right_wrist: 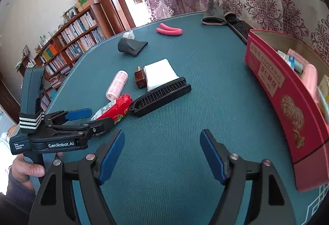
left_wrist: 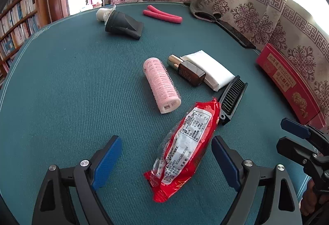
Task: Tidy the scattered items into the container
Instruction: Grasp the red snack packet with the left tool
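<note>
A red snack packet lies on the green table cloth, between the wide-apart fingers of my left gripper; the pads do not touch it. In the right wrist view the left gripper straddles the packet. My right gripper stands open over bare cloth, beside the open red tin, which holds several items. The tin and the right gripper show at the right of the left wrist view.
Past the packet lie a pink hair roller, a brown bottle, a white tissue pack and a black folding brush. Farther back are a black dryer nozzle, pink foam rods and a grey glove.
</note>
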`<state>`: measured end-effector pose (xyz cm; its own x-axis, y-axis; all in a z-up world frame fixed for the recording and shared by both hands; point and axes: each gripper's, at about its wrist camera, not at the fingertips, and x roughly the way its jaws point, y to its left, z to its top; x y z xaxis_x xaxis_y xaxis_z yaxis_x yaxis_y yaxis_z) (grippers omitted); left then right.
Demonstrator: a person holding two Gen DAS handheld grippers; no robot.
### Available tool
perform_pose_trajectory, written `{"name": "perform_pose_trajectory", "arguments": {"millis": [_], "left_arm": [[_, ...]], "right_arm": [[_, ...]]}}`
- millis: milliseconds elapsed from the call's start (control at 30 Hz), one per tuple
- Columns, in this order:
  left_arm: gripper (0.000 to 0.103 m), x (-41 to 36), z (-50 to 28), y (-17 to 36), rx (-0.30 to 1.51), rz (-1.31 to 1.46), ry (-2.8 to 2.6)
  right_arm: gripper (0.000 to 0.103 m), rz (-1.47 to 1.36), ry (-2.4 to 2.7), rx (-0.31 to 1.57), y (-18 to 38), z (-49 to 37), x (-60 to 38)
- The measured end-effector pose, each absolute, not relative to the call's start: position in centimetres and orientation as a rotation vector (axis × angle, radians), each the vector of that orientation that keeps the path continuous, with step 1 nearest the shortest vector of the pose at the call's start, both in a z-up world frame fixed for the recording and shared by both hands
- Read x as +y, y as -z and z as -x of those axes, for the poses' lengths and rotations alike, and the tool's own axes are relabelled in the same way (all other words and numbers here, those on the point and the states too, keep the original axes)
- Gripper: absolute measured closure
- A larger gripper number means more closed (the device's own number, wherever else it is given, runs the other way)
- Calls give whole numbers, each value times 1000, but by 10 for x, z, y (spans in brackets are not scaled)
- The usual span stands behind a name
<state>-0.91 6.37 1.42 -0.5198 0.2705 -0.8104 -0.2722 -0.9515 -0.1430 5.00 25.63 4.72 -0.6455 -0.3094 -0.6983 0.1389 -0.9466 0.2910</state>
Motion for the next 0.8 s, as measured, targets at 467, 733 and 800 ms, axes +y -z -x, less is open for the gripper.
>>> {"name": "perform_pose_trajectory", "arguments": {"millis": [467, 733, 800], "left_arm": [[12, 73, 12, -11, 105, 1312, -2519], [14, 69, 9, -12, 63, 1297, -2519], [23, 66, 8, -13, 46, 1292, -2515]], "right_arm": [[24, -1235, 2606, -350, -38, -43, 255], [24, -1252, 2612, -349, -36, -41, 255], [24, -1257, 2613, -349, -36, -40, 254]]}}
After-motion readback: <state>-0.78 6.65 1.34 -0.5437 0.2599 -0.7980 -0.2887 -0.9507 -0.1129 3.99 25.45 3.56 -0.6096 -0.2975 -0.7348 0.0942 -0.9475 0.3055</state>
